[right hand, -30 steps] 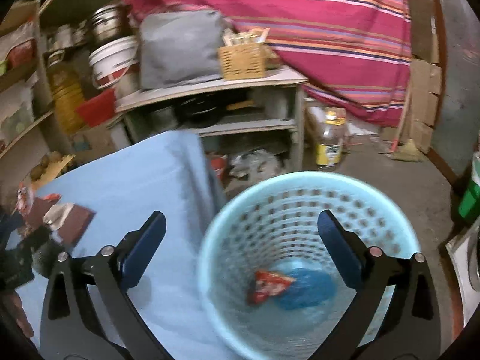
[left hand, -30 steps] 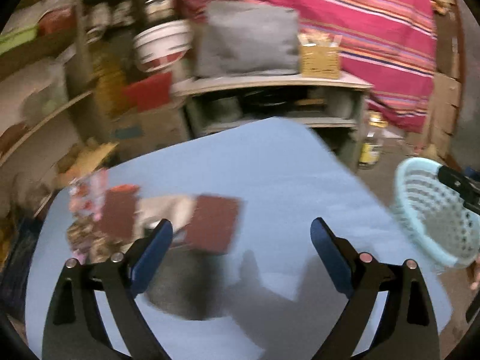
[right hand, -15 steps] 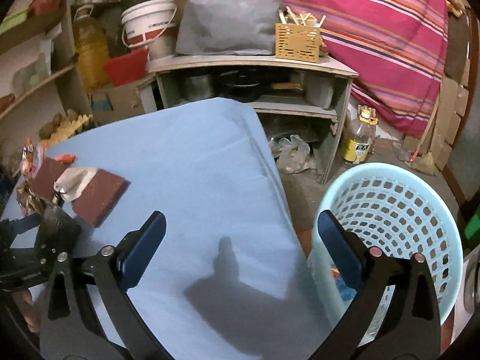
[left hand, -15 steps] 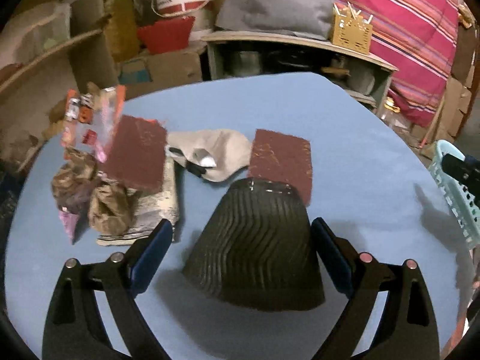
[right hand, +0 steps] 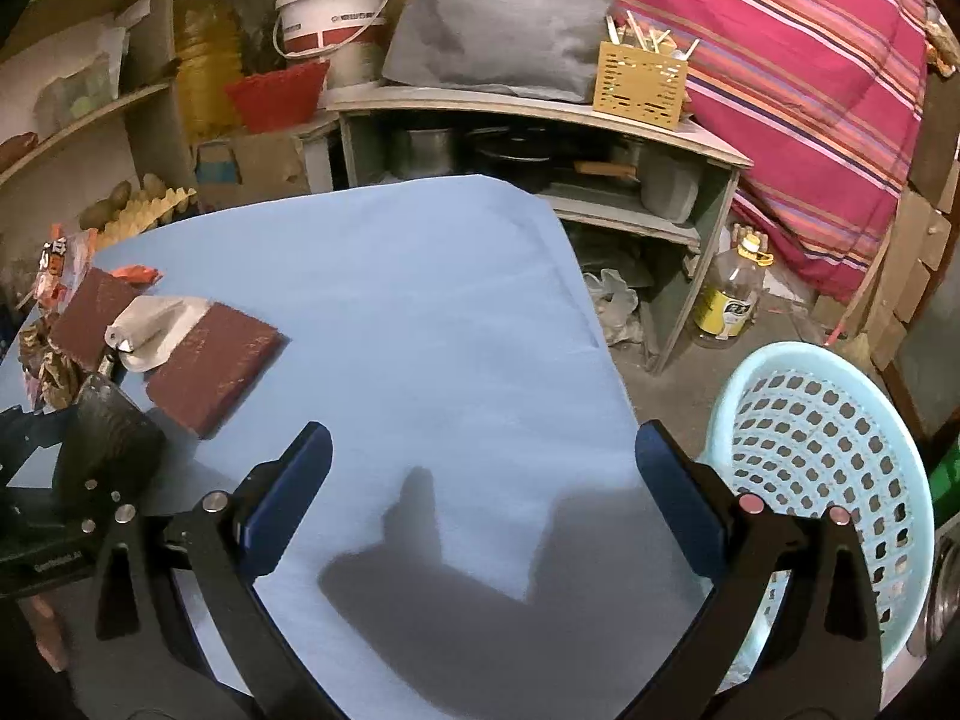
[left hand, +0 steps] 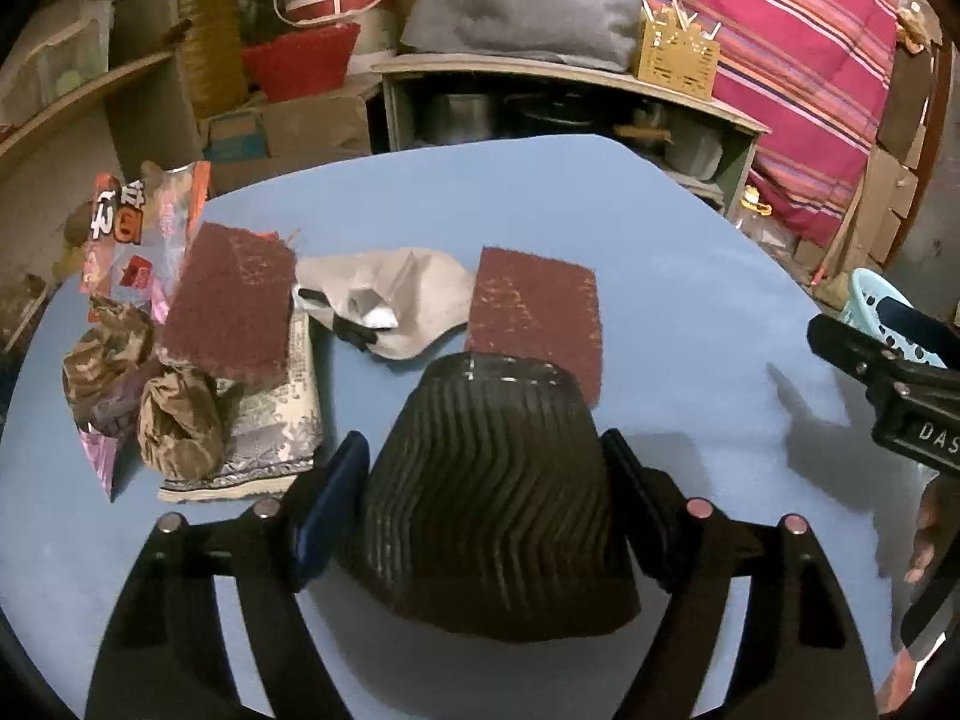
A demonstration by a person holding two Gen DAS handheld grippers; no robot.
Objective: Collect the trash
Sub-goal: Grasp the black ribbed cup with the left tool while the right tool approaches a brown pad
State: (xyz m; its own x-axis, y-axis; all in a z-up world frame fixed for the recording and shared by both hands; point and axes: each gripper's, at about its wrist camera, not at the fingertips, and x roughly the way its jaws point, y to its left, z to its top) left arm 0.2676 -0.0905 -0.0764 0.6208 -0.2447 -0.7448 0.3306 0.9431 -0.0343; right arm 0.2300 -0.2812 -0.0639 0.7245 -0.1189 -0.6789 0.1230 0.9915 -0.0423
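A dark ribbed plastic cup (left hand: pixel 486 480) lies on the blue table (left hand: pixel 540 204) between the fingers of my left gripper (left hand: pixel 483 456). Its jaws are closing and both pads meet the cup's sides. Behind the cup lie two maroon scouring pads (left hand: pixel 534 312), a crumpled beige bag (left hand: pixel 408 300), a snack wrapper (left hand: pixel 138 228) and crumpled brown wrappers (left hand: pixel 174 420). My right gripper (right hand: pixel 474 456) hangs open over bare table near its right edge, nothing between its fingers. The light blue trash basket (right hand: pixel 840 420) stands on the floor just right of it.
A grey shelf unit (right hand: pixel 540 114) with pots, a grey bundle and a yellow caddy stands behind the table. A plastic bottle (right hand: pixel 726 294) sits on the floor by it. A striped red cloth (right hand: pixel 780 60) hangs at back right. Buckets and shelves fill the back left.
The left gripper came down over the cup and its fingers narrowed onto its sides. The right gripper swung left from above the basket to over the table.
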